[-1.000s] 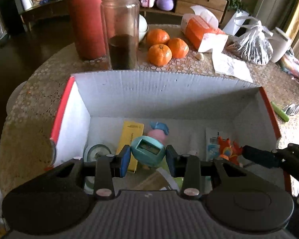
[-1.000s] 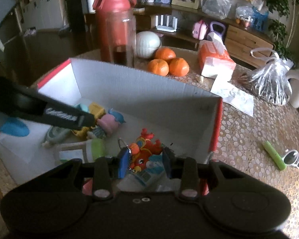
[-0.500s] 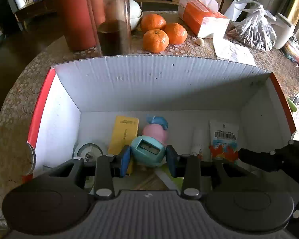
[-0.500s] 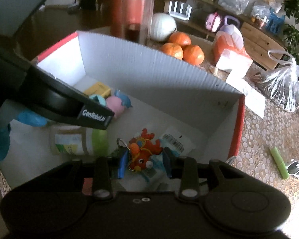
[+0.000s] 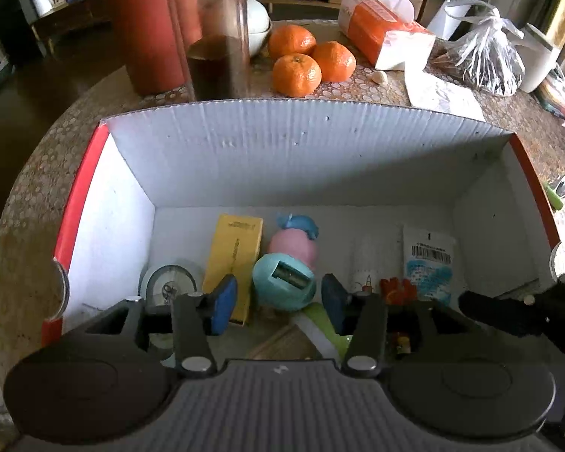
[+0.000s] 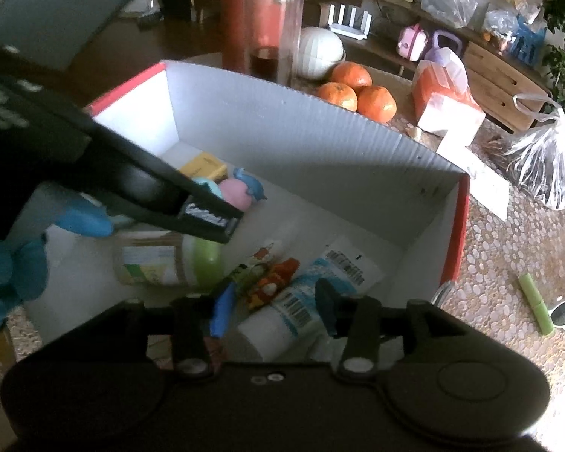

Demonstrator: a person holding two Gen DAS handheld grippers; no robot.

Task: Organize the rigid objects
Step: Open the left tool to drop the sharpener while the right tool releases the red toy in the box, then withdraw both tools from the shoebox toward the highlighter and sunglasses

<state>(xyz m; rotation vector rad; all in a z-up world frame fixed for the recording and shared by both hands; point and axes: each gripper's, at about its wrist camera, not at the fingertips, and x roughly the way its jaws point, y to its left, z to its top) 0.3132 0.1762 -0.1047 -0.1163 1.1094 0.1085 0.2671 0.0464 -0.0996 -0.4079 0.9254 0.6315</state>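
A white cardboard box (image 5: 301, 113) with red outer walls stands on the table below both grippers. My left gripper (image 5: 278, 303) hangs inside it, jaws opening. The teal round sharpener (image 5: 284, 282) sits between the pads with a gap on each side, resting against a pink ball (image 5: 293, 245). My right gripper (image 6: 273, 309) is over the box's right half (image 6: 320, 113), jaws opening too. An orange toy keychain (image 6: 271, 282) lies loose below them on a white tube (image 6: 320, 282). The left gripper's black finger (image 6: 207, 218) crosses the right wrist view.
The box also holds a yellow carton (image 5: 235, 260), a round tape roll (image 5: 169, 282) and a green-lidded jar (image 6: 169, 260). Behind it stand a red bottle (image 5: 147, 26), a glass jar (image 5: 214, 37), oranges (image 5: 297, 71) and a tissue pack (image 5: 384, 37). A green stick (image 6: 535, 303) lies to the right.
Both grippers have dipped lower into the box. The left jaws have spread off the teal sharpener, and the right jaws have widened off the orange toy, which now lies on the tube.
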